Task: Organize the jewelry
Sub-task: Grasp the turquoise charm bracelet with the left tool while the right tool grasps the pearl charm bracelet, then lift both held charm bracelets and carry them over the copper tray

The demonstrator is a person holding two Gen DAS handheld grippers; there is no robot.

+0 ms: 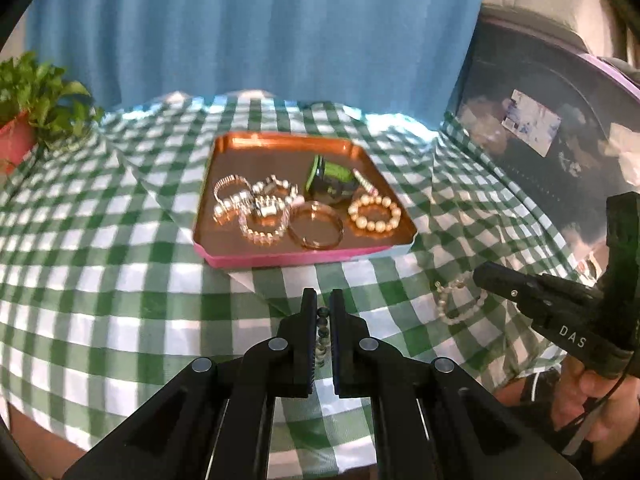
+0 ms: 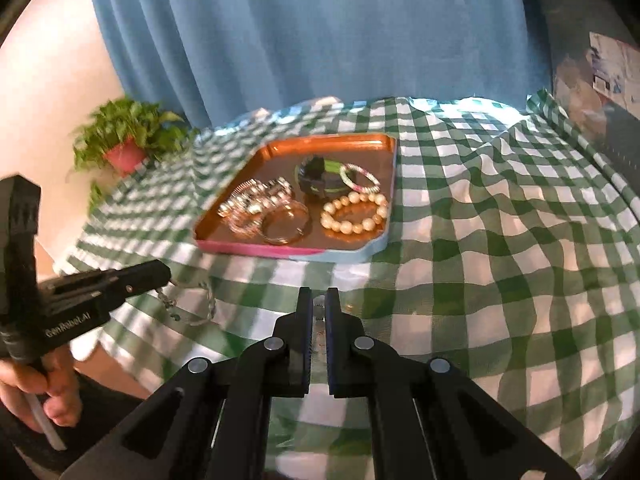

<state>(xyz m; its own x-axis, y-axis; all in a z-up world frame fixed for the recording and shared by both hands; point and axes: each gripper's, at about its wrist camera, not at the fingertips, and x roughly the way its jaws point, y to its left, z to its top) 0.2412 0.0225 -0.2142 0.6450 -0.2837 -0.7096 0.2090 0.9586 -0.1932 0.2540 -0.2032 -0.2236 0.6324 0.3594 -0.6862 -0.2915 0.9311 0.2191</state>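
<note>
Just short of the pink-and-blue-walled copper tray, both claws hang level over the green-and-white checked tabletop. The left claw is clenched on a dark beaded bracelet; the right claw is clenched on a pale bead bracelet. Beyond them, in the tray, lie a cream pearl bracelet, a clear bangle and a green-and-black watch

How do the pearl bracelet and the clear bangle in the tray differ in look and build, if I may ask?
The pearl bracelet is a ring of separate round cream beads, while the clear bangle is one smooth, see-through hoop. The pearl bracelet lies apart near the tray's right edge; the clear bangle lies against the pile of silvery bracelets. Both lie flat in the tray.
</note>
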